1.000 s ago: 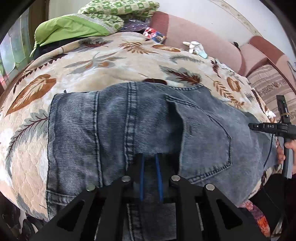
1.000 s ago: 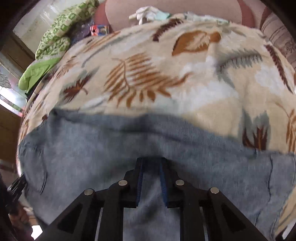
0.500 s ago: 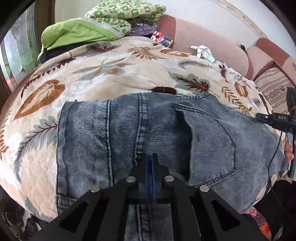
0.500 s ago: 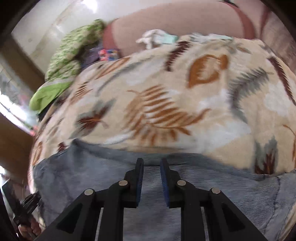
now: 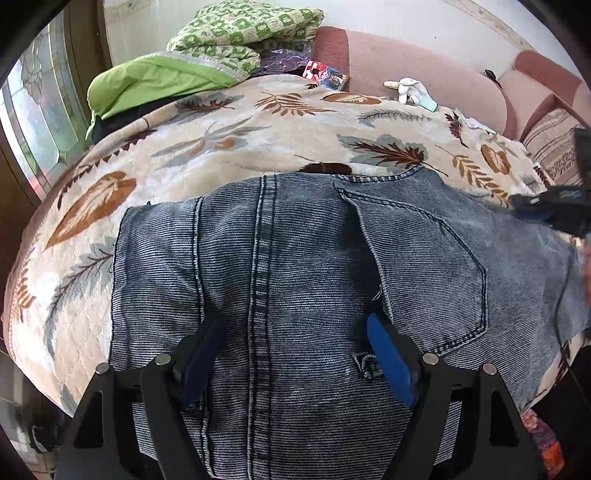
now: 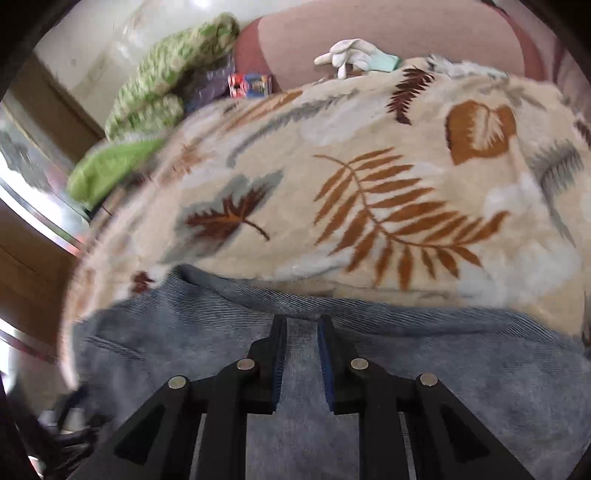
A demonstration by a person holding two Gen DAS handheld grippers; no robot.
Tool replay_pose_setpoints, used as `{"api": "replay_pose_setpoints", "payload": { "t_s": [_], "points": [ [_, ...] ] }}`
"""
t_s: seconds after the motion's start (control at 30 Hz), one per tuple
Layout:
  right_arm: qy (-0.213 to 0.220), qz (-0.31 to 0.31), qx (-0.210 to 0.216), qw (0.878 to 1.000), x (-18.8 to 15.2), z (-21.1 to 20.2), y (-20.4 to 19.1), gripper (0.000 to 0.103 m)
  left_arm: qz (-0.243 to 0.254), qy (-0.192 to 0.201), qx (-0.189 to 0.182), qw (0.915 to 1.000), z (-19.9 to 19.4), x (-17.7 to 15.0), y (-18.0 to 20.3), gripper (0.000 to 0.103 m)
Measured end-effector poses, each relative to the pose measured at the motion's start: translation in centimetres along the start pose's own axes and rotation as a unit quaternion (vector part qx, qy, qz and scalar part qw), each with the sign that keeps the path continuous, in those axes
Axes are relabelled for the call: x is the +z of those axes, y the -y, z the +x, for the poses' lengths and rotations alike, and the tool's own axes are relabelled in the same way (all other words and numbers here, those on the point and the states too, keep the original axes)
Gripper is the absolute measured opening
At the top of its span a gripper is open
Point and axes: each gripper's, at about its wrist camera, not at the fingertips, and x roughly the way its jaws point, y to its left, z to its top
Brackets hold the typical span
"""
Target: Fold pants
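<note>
Blue-grey denim pants (image 5: pixel 295 258) lie folded across a leaf-print blanket (image 5: pixel 221 129), seam and back pocket facing up. My left gripper (image 5: pixel 293 321) hovers over the seam with its jaws opening wide; the denim lies under them and the pads do not press it. In the right wrist view the pants (image 6: pixel 184 350) fill the lower part, over the blanket (image 6: pixel 369 184). My right gripper (image 6: pixel 302 321) is shut narrow with denim filling the gap between its pads, close to the pants' far edge. That gripper also shows blurred in the left wrist view (image 5: pixel 554 210).
A green patterned quilt (image 5: pixel 243 33) and a lime cover (image 5: pixel 155 85) are piled at the back left. A pink sofa back (image 5: pixel 424 74) runs behind, with a white glove (image 5: pixel 410 88) and a small colourful box (image 5: pixel 325 74) beside it. A window stands at the left.
My left jaws, shut on the denim at the seam, have sprung wide and let it go. In the right wrist view the pants' far edge now lies near the fingertips and more blanket shows.
</note>
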Motion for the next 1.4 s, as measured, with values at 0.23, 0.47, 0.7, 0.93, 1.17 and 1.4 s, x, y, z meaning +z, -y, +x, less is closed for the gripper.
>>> {"api": "replay_pose_setpoints", "payload": {
  "t_s": [0.23, 0.47, 0.7, 0.93, 1.17, 1.4],
  "points": [
    [0.034, 0.070, 0.056, 0.995, -2.0, -10.7, 9.1, 0.064, -0.014, 0.014, 0.020, 0.9996, -0.3, -0.3, 0.6, 0.086],
    [0.044, 0.150, 0.018, 0.988, -2.7, -12.6, 14.7, 0.080, -0.009, 0.066, -0.030, 0.9973, -5.4, 0.7, 3.4, 0.086],
    [0.009, 0.179, 0.041, 0.983, -3.6, -9.8, 16.5, 0.080, 0.090, 0.055, -0.128, 0.9861, -5.7, 1.6, 12.5, 0.090],
    [0.094, 0.191, 0.062, 0.975, -3.9, -10.9, 20.1, 0.078, 0.168, -0.084, -0.138, 0.9725, 1.0, -0.7, 21.6, 0.090],
    [0.079, 0.229, 0.086, 0.966, -8.6, -17.1, 24.0, 0.079, 0.212, -0.061, -0.143, 0.9648, -1.1, 0.0, 24.2, 0.091],
    [0.058, 0.289, 0.097, 0.951, -14.6, -19.3, 26.9, 0.079, 0.219, -0.052, -0.176, 0.9583, -0.2, 2.6, 28.9, 0.092]
  ]
}}
